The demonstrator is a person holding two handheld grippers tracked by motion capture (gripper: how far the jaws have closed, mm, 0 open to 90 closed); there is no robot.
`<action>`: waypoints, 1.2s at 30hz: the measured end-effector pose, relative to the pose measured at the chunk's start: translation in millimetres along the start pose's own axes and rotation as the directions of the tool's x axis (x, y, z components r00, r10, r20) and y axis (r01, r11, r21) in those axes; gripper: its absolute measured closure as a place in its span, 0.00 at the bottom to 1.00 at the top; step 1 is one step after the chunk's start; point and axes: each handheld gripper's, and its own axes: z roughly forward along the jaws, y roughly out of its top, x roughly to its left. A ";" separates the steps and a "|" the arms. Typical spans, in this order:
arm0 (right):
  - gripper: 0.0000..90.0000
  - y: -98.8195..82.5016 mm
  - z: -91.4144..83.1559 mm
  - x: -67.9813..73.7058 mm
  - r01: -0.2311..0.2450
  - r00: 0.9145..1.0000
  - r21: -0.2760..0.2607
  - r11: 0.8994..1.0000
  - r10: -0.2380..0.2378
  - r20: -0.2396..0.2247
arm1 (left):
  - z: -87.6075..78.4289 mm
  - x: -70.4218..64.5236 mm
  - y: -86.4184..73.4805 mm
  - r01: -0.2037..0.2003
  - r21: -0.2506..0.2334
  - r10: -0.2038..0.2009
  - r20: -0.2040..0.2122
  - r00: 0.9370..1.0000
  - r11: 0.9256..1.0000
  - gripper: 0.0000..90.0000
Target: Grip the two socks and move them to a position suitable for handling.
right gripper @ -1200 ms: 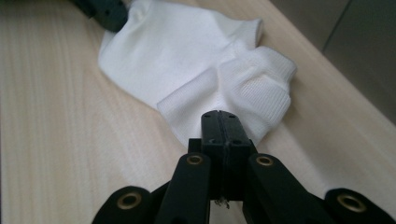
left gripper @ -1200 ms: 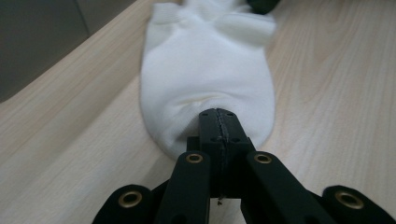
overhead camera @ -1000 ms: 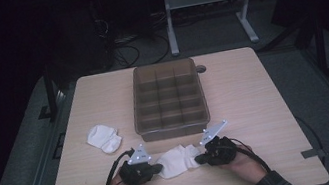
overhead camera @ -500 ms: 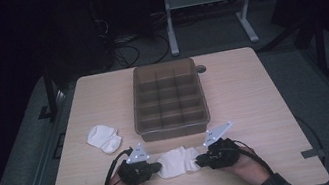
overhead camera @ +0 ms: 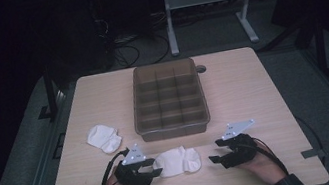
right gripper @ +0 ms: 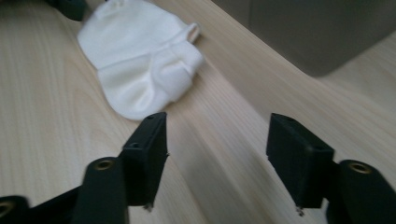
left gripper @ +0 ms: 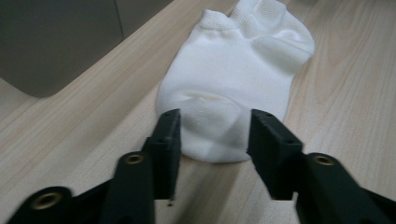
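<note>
At the far left of the pale wooden table (overhead camera: 253, 88), seen from the high view, a small folded white sock (overhead camera: 103, 137) lies by itself, near the lower left corner of the translucent grey plastic divider bin (overhead camera: 169, 100) that stands at the table's middle with its grid of compartments. Nearer the person, the left gripper (overhead camera: 153, 167) rests on the tabletop; its jaws have just been opening and now stand apart, loosely flanking the near end of a white ankle sock (overhead camera: 179, 160) without pressing on it, as the left gripper view (left gripper: 212, 133) makes plain. That white ankle sock (left gripper: 233, 79) lies flat on the wood between the two tools, just in front of the bin's near wall. To its right, the right gripper (overhead camera: 215, 159) has drawn away from the sock; its jaws have also just been opening and hold nothing, and in the right gripper view (right gripper: 217, 140) there is bare table between them, the sock (right gripper: 140, 60) lying apart beyond the left jaw.
</note>
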 end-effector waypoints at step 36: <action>0.02 -30.9 -5.9 -17.0 -0.039 0.982 0.001 0.999 0.038 0.185 | -38.0 36.7 -6.2 0.054 -0.053 -0.060 -0.121 0.991 0.997 0.16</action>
